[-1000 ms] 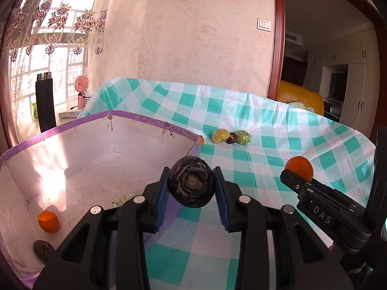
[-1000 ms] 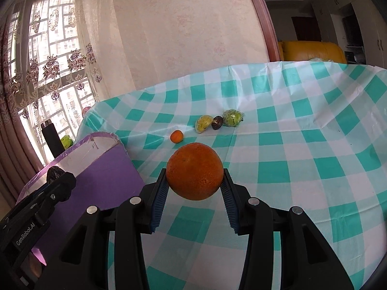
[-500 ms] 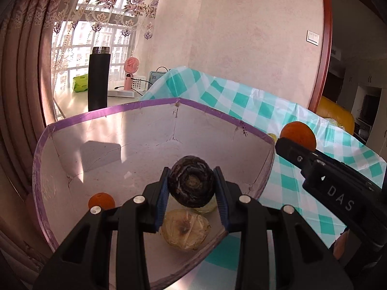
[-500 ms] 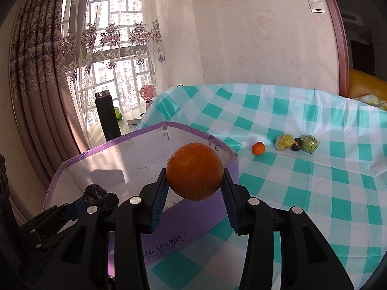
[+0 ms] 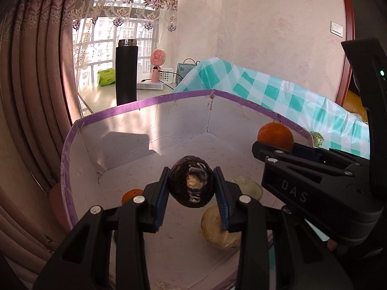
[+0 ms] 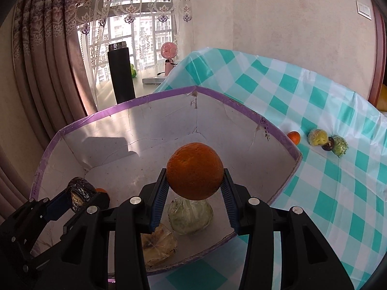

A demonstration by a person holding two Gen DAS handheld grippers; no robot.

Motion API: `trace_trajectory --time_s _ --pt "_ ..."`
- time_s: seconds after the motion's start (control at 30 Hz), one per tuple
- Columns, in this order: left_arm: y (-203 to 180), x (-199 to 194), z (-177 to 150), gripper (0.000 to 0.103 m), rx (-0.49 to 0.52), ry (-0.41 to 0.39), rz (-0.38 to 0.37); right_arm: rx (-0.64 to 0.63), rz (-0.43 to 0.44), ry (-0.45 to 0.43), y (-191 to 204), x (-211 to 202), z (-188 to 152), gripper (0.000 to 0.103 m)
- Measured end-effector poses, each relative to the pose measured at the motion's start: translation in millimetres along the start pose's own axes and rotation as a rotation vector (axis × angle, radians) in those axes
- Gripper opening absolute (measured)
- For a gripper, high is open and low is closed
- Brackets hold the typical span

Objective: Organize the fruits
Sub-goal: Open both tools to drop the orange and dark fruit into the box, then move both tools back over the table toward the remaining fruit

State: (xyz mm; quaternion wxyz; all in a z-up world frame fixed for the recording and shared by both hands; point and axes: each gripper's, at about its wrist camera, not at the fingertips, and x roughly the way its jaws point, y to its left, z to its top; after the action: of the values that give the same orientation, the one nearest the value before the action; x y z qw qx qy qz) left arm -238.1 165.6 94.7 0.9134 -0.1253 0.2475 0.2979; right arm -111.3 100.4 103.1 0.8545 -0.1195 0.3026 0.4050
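L gripper (image 5: pixel 191 188): clenched on dark fruit (image 5: pixel 191 184), blue ribbed pads pressing both sides; held over box interior.
Dark fruit: roundish, wrinkled, blackish-brown skin w/ pale streaks, tan stem scar facing cam.
R gripper (image 6: pixel 194 176): clenched on orange (image 6: pixel 194 170), same blue ribbed pads; held over box, right of L gripper.
Orange: round, dimpled peel, matte.
Box (image 6: pixel 241 107): cardboard, white creased inner walls, purple tape along rim, purple outside; sits on tablecloth.
In box: 2 pale wrapped fruits (image 6: pixel 189 216) (image 6: pixel 157 244) in crinkly clear film on floor; small orange fruit (image 5: pixel 131 194) near left wall.
Tablecloth (image 6: pixel 326 181): glossy plastic, teal/white check, wrinkled.
On cloth, beyond box: small orange fruit (image 6: pixel 293 137), yellowish wrapped fruit (image 6: pixel 318 137), small dark fruit (image 6: pixel 328 143), green wrapped fruit (image 6: pixel 339 146), in a row, last 3 touching.
Bkgd: black cylindrical flask (image 6: pixel 121 72), pink mini fan (image 6: pixel 169 53), lace curtain (image 6: pixel 135 2).
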Motion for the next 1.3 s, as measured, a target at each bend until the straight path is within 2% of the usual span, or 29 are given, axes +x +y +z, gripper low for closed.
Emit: trace_trajectory --time_s 0.2,0.27,0.33,0.37,0.43,0.53,0.83,0.87,0.97,1.03,1.1,1.17,1.3 --pt "1 3 2 0.039 0.006 0.028 0.013 0.0 -0.024 0.093 -7 21 15 0.044" --pt "1 3 2 0.045 0.008 0.036 0.016 0.003 -0.032 0.136 -8 29 19 0.044" --pt "-1 3 2 0.055 0.016 0.044 0.017 -0.034 -0.076 0.164 -4 35 20 0.044" --pt "-2 4 3 0.056 0.016 0.049 0.012 -0.045 -0.088 0.173 -3 38 19 0.044" --pt "-3 4 2 0.065 0.022 0.055 0.002 -0.064 -0.103 0.173 0 38 16 0.045" --pt "-6 2 1 0.075 0.037 0.04 -0.011 -0.049 -0.075 0.159 -1 35 15 0.051" --pt "-6 1 0 0.077 0.036 0.033 -0.012 -0.034 -0.057 0.179 -3 36 20 0.053" --pt "-6 1 1 0.079 0.037 0.033 -0.027 -0.022 -0.039 0.178 -4 35 21 0.056" --pt "-9 -3 1 0.085 0.034 0.021 -0.052 0.034 0.01 0.101 -11 19 26 0.064" --pt "-15 -10 0 0.098 0.046 -0.004 -0.068 0.055 0.046 0.013 -19 1 30 0.07" --pt "-25 -19 -3 0.101 0.076 -0.053 -0.092 0.072 0.046 -0.062 -31 -17 30 0.085" --pt "-42 -24 -6 0.101 0.134 -0.083 -0.129 0.107 0.031 -0.119 -51 -32 24 0.087" --pt "-83 -27 -12 0.101 0.234 -0.086 -0.248 0.246 -0.016 -0.13 -112 -42 -3 0.087"
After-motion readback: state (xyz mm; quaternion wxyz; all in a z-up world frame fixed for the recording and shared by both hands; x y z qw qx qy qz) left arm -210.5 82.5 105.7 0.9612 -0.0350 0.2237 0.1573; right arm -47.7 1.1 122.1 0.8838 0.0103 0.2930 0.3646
